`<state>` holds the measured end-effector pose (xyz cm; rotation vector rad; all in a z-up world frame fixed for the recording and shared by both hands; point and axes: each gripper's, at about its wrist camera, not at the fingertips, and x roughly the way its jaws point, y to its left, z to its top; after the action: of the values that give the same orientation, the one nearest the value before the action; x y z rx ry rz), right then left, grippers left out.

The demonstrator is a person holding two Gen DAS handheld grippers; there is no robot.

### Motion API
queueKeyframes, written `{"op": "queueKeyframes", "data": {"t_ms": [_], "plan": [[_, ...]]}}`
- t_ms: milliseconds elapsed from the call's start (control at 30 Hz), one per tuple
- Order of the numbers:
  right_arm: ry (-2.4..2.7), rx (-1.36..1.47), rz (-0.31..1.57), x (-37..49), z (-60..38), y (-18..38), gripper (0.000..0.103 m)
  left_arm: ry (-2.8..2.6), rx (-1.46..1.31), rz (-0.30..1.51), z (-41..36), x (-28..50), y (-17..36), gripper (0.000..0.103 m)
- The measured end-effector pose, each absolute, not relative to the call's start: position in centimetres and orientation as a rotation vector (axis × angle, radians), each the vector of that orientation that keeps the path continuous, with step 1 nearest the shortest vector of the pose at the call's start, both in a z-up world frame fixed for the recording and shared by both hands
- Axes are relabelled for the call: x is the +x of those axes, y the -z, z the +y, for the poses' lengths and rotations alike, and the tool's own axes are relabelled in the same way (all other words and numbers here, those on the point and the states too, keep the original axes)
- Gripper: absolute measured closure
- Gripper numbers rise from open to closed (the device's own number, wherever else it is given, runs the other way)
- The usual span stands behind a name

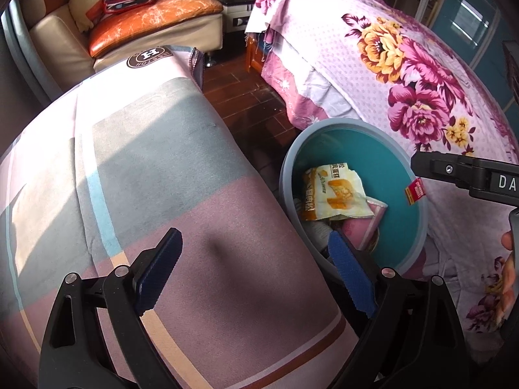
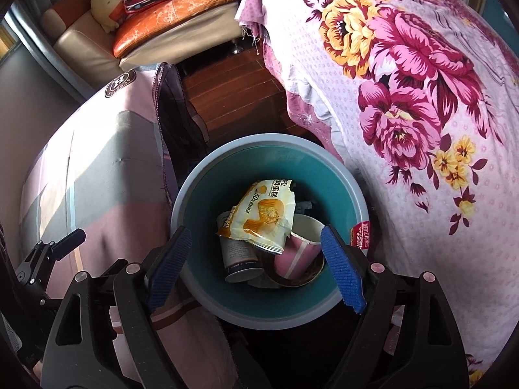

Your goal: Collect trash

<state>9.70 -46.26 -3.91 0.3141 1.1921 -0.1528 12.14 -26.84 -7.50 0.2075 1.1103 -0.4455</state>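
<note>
A round teal bin with a grey rim (image 2: 207,168) stands on the floor between a cloth-covered table and a bed; it also shows in the left wrist view (image 1: 327,126). Inside lie a yellow snack wrapper (image 2: 262,217), a paper cup (image 2: 238,256), a pink cup (image 2: 295,253) and a tape roll. The wrapper also shows in the left wrist view (image 1: 334,194). My right gripper (image 2: 253,265) is open and empty, right above the bin. My left gripper (image 1: 256,272) is open and empty above the table's cloth, left of the bin.
The table's pink and grey cloth (image 1: 146,162) fills the left. A bed with a floral cover (image 2: 405,97) lies on the right. A sofa with an orange cushion (image 1: 152,19) stands at the back. Dark wooden floor (image 2: 233,97) runs between them.
</note>
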Motion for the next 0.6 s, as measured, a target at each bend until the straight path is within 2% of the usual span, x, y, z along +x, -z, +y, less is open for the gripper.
{"op": "queueKeyframes", "data": {"t_ms": [167,233,367,433,600], "plan": [[0.148,0.259,1.167,8.3,-45.1,2.8,0.024,0.454,0.198,1.093,-26.1,11.1,6.4,0.011],[0.140,0.256,1.163,7.7,-44.8,2.4,0.017,0.450,0.195,1.090,-25.8,10.7,6.0,0.011],[0.130,0.231,1.154,6.4,-43.9,1.6,0.014,0.421,0.185,1.080,-24.7,9.9,5.1,0.011],[0.124,0.227,1.153,5.6,-43.5,1.2,0.007,0.406,0.179,1.070,-24.0,9.4,4.7,0.009],[0.115,0.202,1.143,3.7,-42.1,0.4,0.007,0.386,0.160,1.051,-22.2,8.2,3.7,0.004]]}}
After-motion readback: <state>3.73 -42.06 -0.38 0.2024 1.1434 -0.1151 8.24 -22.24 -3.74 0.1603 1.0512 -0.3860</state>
